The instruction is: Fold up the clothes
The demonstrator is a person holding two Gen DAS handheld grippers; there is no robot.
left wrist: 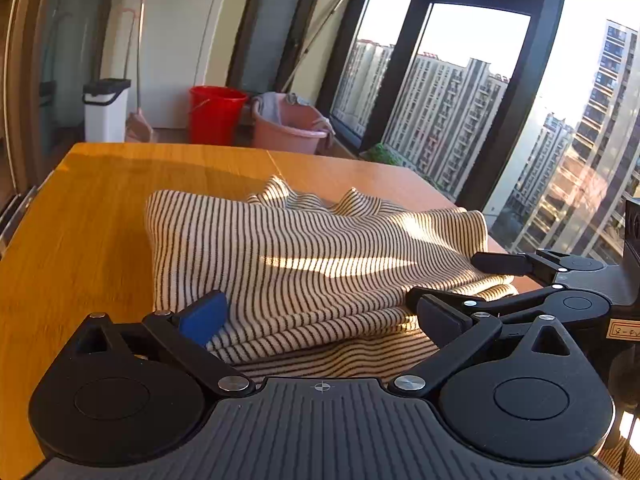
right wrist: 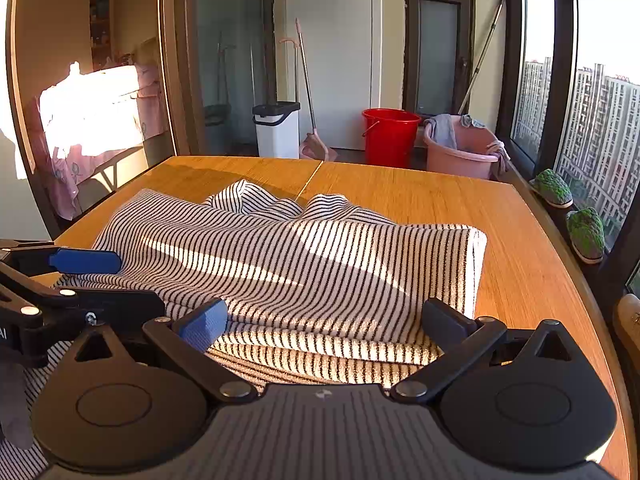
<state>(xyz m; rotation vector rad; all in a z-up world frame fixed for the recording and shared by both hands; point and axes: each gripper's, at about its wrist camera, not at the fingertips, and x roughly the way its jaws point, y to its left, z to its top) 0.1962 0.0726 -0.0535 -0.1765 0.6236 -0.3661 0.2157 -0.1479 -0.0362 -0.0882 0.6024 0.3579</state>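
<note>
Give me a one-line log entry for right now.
striped garment: folded in layers on wooden table | left gripper: open, at near edge | right gripper: open, at near edge | nothing held

Two wrist cameras, low over the table edge, both looking forward and slightly down along their own fingers
The left wrist view sits close behind its left gripper (left wrist: pixel 322 320), the striped garment (left wrist: pixel 304 256) filling the space between and just beyond the fingers, the wooden table (left wrist: pixel 100 208) running ahead, the right gripper (left wrist: pixel 516 284) just beside its right finger; the right wrist view rides close behind its own fingers, the left gripper's fingers just beside its left finger; both share the garment, table, red bucket (right wrist: pixel 390 136) and pink basin (right wrist: pixel 460 156) far ahead of the fingertips
</note>
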